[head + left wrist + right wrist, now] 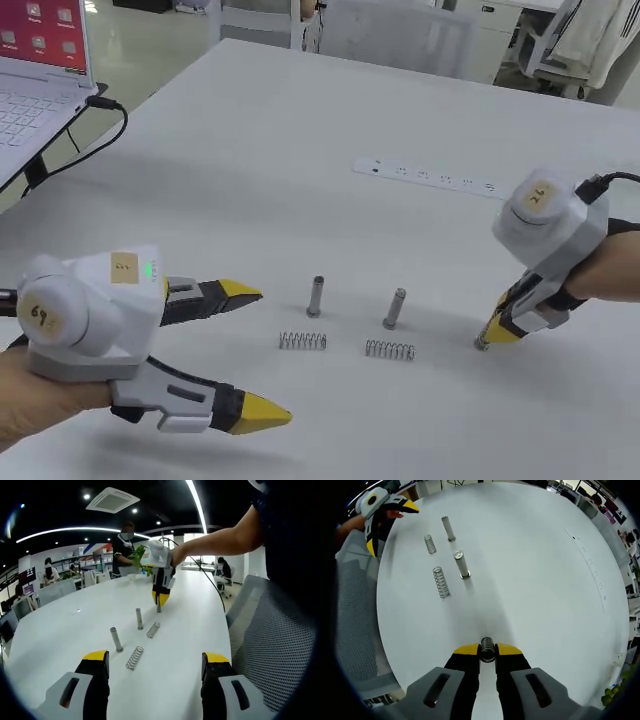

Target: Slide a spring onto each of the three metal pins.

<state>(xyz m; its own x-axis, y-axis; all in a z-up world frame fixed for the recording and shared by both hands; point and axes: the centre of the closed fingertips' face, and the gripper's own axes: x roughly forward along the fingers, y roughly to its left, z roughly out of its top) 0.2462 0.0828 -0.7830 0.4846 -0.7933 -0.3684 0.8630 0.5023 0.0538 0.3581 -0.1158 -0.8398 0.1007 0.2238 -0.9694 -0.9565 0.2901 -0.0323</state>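
Left tool [270, 352]: spread wide, nothing held. Right tool [488, 651]: pinched on a spring [488, 656], best held upright, gripped lightly, lowered squarely. Bare pin [461, 564] ahead of it.

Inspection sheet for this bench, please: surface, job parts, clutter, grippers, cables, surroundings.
Surface: white table, no spills seen.
Job's things: two pins upright, no springs on them; two loose springs lying beside them; third spring in right gripper.
Clutter: power strip, laptop.
Grippers: left gripper open, holding nothing; right gripper shut on third spring, tip at the table.
Cables: laptop cable; right gripper's cable.
Surroundings: mesh chair, people in an office.
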